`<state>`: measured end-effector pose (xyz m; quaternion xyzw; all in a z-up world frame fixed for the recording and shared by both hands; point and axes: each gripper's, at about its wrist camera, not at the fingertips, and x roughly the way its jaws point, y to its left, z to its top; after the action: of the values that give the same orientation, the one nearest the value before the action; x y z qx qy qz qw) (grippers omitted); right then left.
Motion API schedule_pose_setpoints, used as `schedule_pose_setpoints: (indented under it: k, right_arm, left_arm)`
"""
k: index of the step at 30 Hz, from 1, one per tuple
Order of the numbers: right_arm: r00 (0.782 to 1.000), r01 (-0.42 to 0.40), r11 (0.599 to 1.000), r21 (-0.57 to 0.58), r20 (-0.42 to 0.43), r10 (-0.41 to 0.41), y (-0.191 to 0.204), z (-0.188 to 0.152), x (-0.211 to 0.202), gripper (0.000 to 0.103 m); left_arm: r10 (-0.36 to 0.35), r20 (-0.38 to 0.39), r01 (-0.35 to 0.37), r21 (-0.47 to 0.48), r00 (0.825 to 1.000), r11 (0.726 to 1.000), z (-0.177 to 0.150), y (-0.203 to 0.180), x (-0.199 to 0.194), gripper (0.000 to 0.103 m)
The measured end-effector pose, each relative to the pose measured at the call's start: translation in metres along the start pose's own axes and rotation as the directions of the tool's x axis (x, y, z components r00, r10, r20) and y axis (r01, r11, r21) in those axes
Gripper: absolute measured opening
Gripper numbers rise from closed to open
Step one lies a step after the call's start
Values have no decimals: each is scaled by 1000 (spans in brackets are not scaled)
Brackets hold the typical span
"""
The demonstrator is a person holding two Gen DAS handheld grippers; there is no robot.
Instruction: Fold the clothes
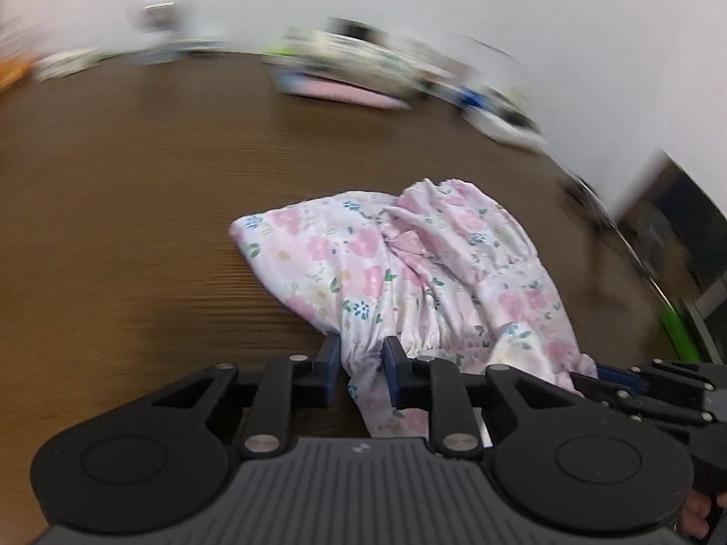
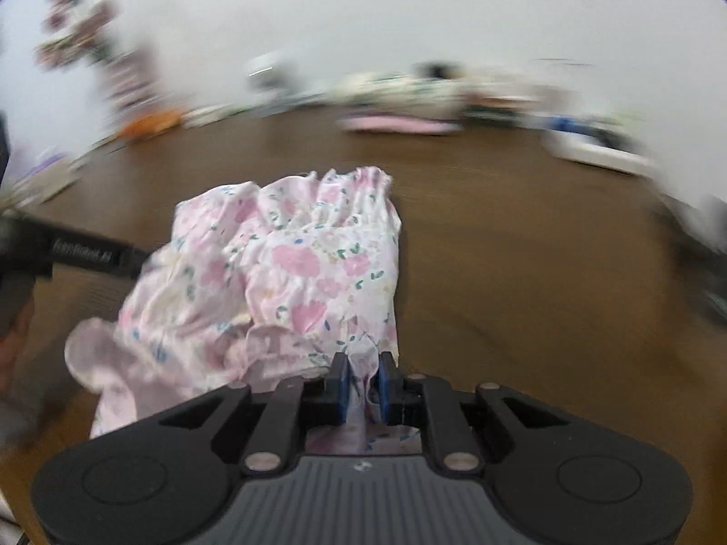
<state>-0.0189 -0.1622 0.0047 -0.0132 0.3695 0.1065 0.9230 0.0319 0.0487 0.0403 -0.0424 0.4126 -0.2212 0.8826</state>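
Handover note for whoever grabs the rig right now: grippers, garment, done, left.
Left gripper: jaws closed on a bunched edge of the floral garment.
Right gripper: jaws pinching another edge of it.
Garment: crumpled in a heap on the brown table, both grips at its near side.
Done: both edges gripped.
Left: spread it flat, then all the folds; none visible yet.

blurred clutter (image 1: 350, 68) lines the brown table's (image 1: 136, 204) far edge.
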Motion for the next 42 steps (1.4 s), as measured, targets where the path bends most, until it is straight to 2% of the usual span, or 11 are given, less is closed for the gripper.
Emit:
schedule_pose_setpoints:
  k: [8,12,15,18,20,25,31,35,36,39,42]
  right_arm:
    - [976,-23,999,43,216,14,-46,-42,-100,25]
    - [921,-93,949,-300,336,197,-48,-73,-130,24]
    - [935,-213,927,-310,209,285,-38,-82,-107,18]
    - [958,-224,940,-258,122,261,-36,-90,-82,18]
    - [935,-252,935,-249,186,301,-48,-92,-100,19]
    - [893,-254,893,-371,265,365,-65,-103,-141,60]
    - [908,-158,674,-721,161,386,-16,-139,-139,59]
    - [926,-102,509,-855,106,363,9,-156,-124,52]
    - [929,-101,492,-865,95,358,11,-157,-123,35]
    - [938,-98,440,-893,64,340,17,-160,-121,31]
    - [925,-152,435,-888,27,380,12,-154,-131,8]
  left_arm:
    - [79,152,-90,69,985,994,-44,-22,-69,44]
    - [-86,220,39,209,972,977,-88,-56,-120,45]
    - [-167,133,111,350,977,930,-118,-99,-115,45]
    - [-151,118,69,519,981,852,-143,-127,-107,53]
    - [-112,139,1,621,984,784,-157,-138,-107,73]
    - [-103,144,-69,848,984,526,-193,-157,-104,79]
    - [-72,208,-189,959,975,210,-238,-164,-79,79]
    - [-41,212,-205,970,976,133,-243,-161,-69,77]
    - [-33,216,-210,969,976,133,-242,-160,-68,76]
    - [-26,282,-276,951,959,141,-245,-156,-72,78]
    - [-86,393,-386,919,916,87,-259,-153,-80,86]
